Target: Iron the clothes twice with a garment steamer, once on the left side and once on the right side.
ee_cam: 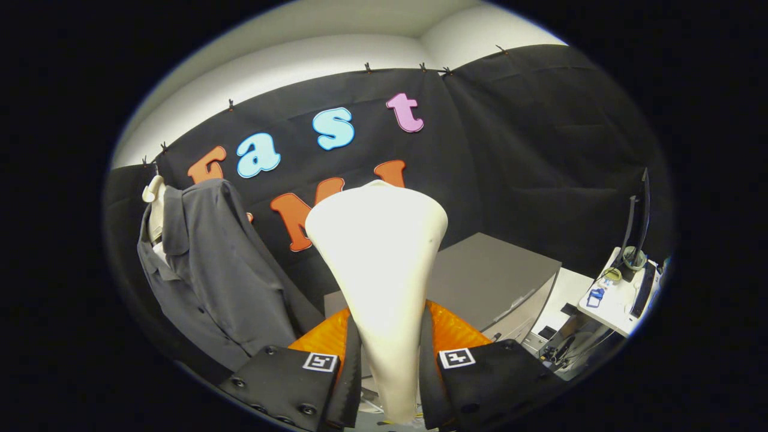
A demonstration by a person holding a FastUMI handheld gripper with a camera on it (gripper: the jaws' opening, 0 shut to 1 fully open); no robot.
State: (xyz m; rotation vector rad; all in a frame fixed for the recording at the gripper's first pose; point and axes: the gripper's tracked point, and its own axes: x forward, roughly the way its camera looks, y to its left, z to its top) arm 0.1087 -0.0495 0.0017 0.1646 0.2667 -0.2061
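Gripper view. The gripper (390, 366) sits at the bottom centre of the frame, its two fingers closed against the narrow neck of a cream-white, smooth plastic garment steamer (381, 264). Both fingers press on that neck, one on each side, so the hold looks firm. The steamer's long axis runs straight up the frame from between the fingers, widening into a broad flared head at centre frame; the head's working face points away from the camera.

The grey button-front shirt (210, 270) hangs on a pale hanger (153, 195) at the left of the frame, against the black cloth wall. It lies well to the left of the steamer head and apart from it; no contact between them. The shirt hangs upright, its length roughly parallel with the steamer's axis, its button placket facing into the room.

Judgement: neither pass has begun here; the coming move calls for a swing leftward to bring the head flat to the fabric.

Beyond the fingers, right of centre, stands a grey box-like cabinet (492, 276). At the far right edge, a white table (618, 303) carries small items too small to identify.
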